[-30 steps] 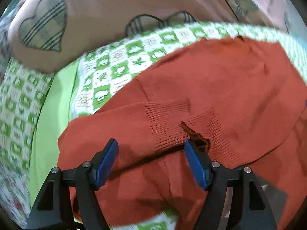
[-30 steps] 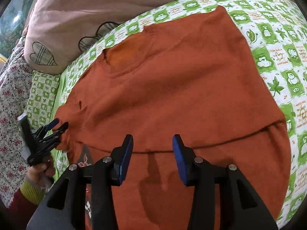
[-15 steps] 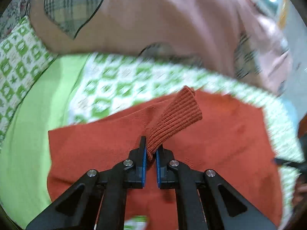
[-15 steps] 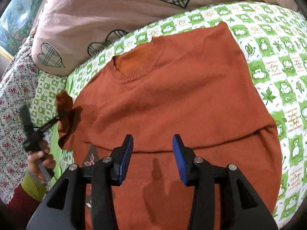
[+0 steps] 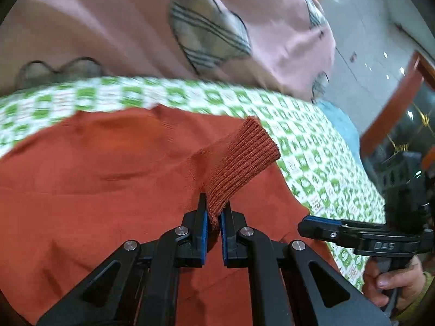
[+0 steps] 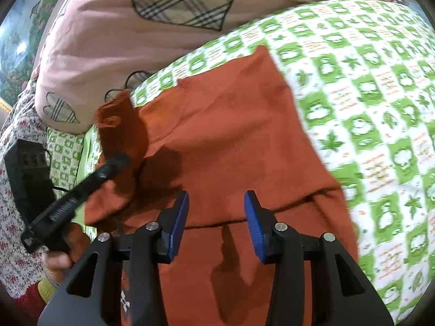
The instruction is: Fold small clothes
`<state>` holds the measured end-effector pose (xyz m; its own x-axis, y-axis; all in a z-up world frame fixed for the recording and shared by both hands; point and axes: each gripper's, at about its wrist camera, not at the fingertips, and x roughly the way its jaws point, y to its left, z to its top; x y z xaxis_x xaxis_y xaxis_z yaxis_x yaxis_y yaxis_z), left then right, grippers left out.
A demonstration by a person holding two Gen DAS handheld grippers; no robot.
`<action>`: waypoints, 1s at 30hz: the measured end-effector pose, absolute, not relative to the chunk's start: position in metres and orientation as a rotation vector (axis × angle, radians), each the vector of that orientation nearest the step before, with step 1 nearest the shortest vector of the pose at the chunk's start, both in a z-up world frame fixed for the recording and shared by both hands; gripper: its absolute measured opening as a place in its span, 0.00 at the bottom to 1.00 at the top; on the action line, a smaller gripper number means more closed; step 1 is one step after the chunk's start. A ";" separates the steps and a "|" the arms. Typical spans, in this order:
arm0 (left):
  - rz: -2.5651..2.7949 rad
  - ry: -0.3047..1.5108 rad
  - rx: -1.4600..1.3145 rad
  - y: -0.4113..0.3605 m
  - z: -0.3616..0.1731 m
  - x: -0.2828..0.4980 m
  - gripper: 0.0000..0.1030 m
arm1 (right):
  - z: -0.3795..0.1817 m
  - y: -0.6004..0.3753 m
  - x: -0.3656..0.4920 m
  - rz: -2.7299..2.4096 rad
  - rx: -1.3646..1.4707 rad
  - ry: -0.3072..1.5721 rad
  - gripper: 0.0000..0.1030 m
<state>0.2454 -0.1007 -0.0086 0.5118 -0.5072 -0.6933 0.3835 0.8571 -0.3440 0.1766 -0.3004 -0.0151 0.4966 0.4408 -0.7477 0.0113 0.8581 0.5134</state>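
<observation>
Lying spread on a bed sheet (image 6: 380,103) checked in green and white: a rust-orange knit sweater (image 6: 231,135), body flat, hem part folded across the near side. Rising off the body at one side, a sleeve, its ribbed cuff (image 5: 244,160) standing up and tilted. Pinching that cuff between blue pads: the left gripper (image 5: 214,225), jaws drawn narrow with the knit clamped between them. Hovering over the folded lower part: the right gripper (image 6: 216,222), jaws standing about half apart, nothing between them, pads apart from the cloth.

Showing only in the left wrist view: the rib lines of the cuff close up, the right gripper from the side with a hand (image 5: 391,279) on its grip, and a glossy floor (image 5: 375,54) past the bed's edge. Showing only in the right wrist view: the sweater's shoulder corner and far edge, the lifted sleeve (image 6: 119,130) from the side with the left gripper's black body under it, a floral cloth (image 6: 11,179) at the left edge. Resting behind the sweater in both views: a pink pillow (image 6: 114,43) with plaid hearts.
</observation>
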 end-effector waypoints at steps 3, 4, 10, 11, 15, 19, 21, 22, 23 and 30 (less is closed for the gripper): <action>-0.540 0.925 -0.115 -0.121 -0.029 0.254 0.07 | -0.020 -0.313 0.177 0.250 0.516 1.030 0.42; -0.542 0.952 -0.112 -0.124 -0.037 0.258 0.10 | -0.022 -0.317 0.178 0.243 0.524 1.031 0.42; -0.524 1.016 -0.137 -0.112 -0.049 0.249 0.61 | -0.026 -0.321 0.186 0.252 0.548 1.025 0.42; -0.517 1.014 -0.146 -0.104 -0.047 0.244 0.61 | -0.026 -0.318 0.189 0.261 0.546 1.022 0.42; -0.473 1.009 -0.167 -0.064 -0.038 0.217 0.61 | -0.026 -0.305 0.200 0.293 0.534 1.017 0.42; -0.338 1.000 -0.139 -0.007 -0.030 0.179 0.62 | -0.036 -0.293 0.219 0.311 0.517 1.041 0.42; -0.246 1.005 -0.135 0.022 -0.029 0.163 0.62 | -0.045 -0.291 0.229 0.303 0.522 1.060 0.42; -0.183 1.010 -0.135 0.040 -0.029 0.153 0.62 | -0.050 -0.290 0.234 0.292 0.528 1.075 0.42; -0.130 1.012 -0.135 0.055 -0.030 0.146 0.62 | -0.055 -0.291 0.236 0.289 0.535 1.087 0.42; 0.049 1.054 -0.188 0.112 -0.062 0.138 0.61 | -0.066 -0.270 0.244 0.345 0.502 1.120 0.19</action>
<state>0.1380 0.1116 -0.0620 0.4948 -0.0501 -0.8676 -0.1299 0.9829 -0.1308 0.2437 -0.2698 -0.0658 0.4011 0.5041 -0.7649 -0.0136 0.8382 0.5453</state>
